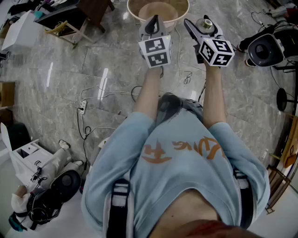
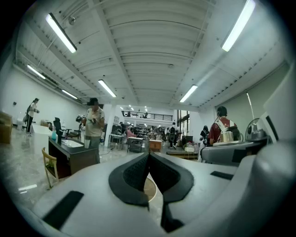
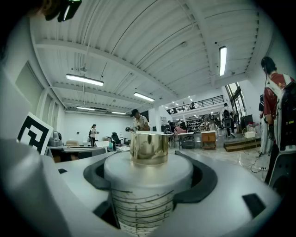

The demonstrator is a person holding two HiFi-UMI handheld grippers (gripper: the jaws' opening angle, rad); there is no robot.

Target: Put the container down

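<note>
The container is a white ribbed bottle with printed scale lines and a shiny gold cap. It stands upright between the dark pads of my right gripper, which is shut on it. In the head view the right gripper is held out level over the floor, and the gold cap pokes up between its jaws. My left gripper is beside it to the left, shut with nothing in it. In the left gripper view the left gripper has its pads meeting at the tips.
A beige round basin sits on the marble floor just beyond both grippers. Cables and a power strip lie on the floor to the left. A black fan stands at the right, a wooden chair at the upper left. A dark desk and several people are farther off.
</note>
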